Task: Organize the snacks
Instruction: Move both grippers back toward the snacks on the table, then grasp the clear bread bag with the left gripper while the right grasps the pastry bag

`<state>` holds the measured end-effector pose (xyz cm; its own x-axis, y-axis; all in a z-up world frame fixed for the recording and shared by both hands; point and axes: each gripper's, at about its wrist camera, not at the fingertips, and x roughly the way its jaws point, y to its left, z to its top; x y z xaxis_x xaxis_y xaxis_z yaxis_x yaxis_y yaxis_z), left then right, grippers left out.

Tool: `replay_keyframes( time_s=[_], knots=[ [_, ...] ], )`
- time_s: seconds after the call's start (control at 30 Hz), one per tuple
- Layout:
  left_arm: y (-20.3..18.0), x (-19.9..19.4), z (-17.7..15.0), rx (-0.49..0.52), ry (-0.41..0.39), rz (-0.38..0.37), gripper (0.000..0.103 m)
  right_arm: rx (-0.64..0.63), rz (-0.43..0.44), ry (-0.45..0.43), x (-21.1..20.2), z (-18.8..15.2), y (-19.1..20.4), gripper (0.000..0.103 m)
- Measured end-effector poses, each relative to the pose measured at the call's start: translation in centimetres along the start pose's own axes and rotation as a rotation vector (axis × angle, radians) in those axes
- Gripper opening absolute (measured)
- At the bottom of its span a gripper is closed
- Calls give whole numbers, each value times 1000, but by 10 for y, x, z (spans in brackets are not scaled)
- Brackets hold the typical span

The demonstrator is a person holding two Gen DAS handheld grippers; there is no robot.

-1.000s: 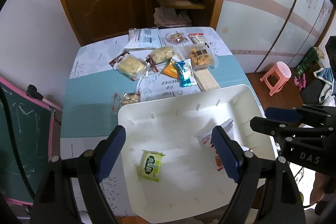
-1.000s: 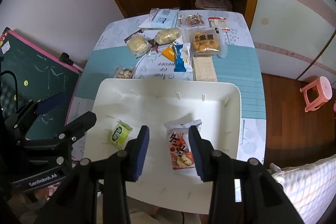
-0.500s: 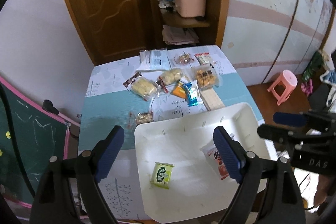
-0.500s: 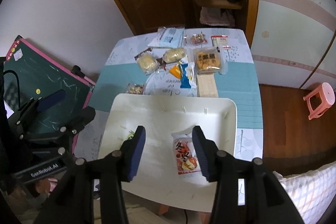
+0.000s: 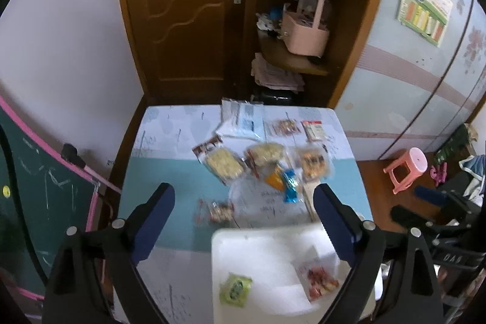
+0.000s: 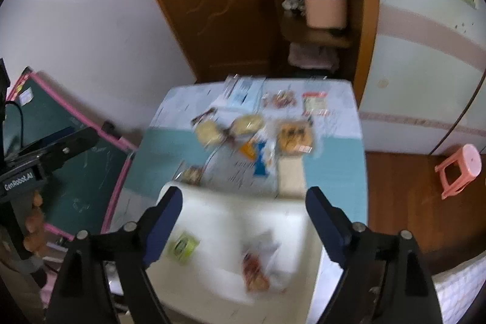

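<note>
A white tray (image 5: 261,251) (image 6: 218,217) sits at the table's near end. In it lie a green packet (image 5: 235,289) (image 6: 182,246) and a red and white packet (image 5: 322,283) (image 6: 256,266). Several snack packs lie beyond it: two pale cake packs (image 5: 223,163) (image 6: 208,131), a biscuit pack (image 5: 313,161) (image 6: 294,135), an orange packet (image 5: 273,179) and a blue packet (image 5: 290,185) (image 6: 260,161). My left gripper (image 5: 244,220) is open and empty, high above the table. My right gripper (image 6: 244,220) is open and empty above the tray.
A green chalkboard (image 5: 33,202) leans at the table's left. A pink stool (image 5: 405,167) (image 6: 458,164) stands on the floor at right. A wooden door (image 5: 179,8) and a corner shelf with a pink basket (image 5: 306,32) are behind the table.
Both grippers have risen and pulled back from the tray, so the table looks smaller and farther. The right gripper's fingers have opened wider. Both packets stay in the tray.
</note>
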<state>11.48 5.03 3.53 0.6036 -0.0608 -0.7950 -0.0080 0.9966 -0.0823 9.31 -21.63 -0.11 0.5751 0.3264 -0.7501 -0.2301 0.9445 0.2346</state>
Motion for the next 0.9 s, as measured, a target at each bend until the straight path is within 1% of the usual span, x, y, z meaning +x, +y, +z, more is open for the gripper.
replay_keyframes(
  time_s=[0.07, 0.2, 0.27, 0.3, 0.37, 0.43, 0.5, 0.6, 0.73, 0.83, 0.9],
  knots=[
    [5, 16, 16, 1, 14, 9, 92, 5, -26, 0, 10, 17, -7, 91],
    [15, 72, 50, -7, 69, 0, 92, 9, -79, 1, 43, 54, -25, 95],
    [21, 105, 60, -19, 118, 18, 92, 17, -107, 27, 68, 68, -36, 95],
    [23, 121, 61, -30, 141, 16, 92, 27, -111, 44, 81, 74, -41, 95],
    [26, 150, 64, -43, 178, -3, 92, 43, -100, 80, 110, 83, -51, 95],
    [31, 187, 65, -67, 229, 17, 92, 60, -99, 125, 141, 90, -59, 95],
    [36, 219, 61, -91, 276, 34, 92, 67, -103, 167, 173, 93, -65, 95],
    [42, 260, 55, -114, 328, 50, 92, 71, -113, 215, 209, 92, -70, 95],
    [48, 305, 44, -153, 398, 58, 92, 74, -137, 307, 259, 83, -75, 95],
    [53, 335, 33, -189, 450, 63, 92, 54, -169, 357, 284, 75, -76, 95],
    [56, 351, 26, -209, 474, 67, 92, 53, -171, 373, 295, 71, -77, 95]
  ],
)
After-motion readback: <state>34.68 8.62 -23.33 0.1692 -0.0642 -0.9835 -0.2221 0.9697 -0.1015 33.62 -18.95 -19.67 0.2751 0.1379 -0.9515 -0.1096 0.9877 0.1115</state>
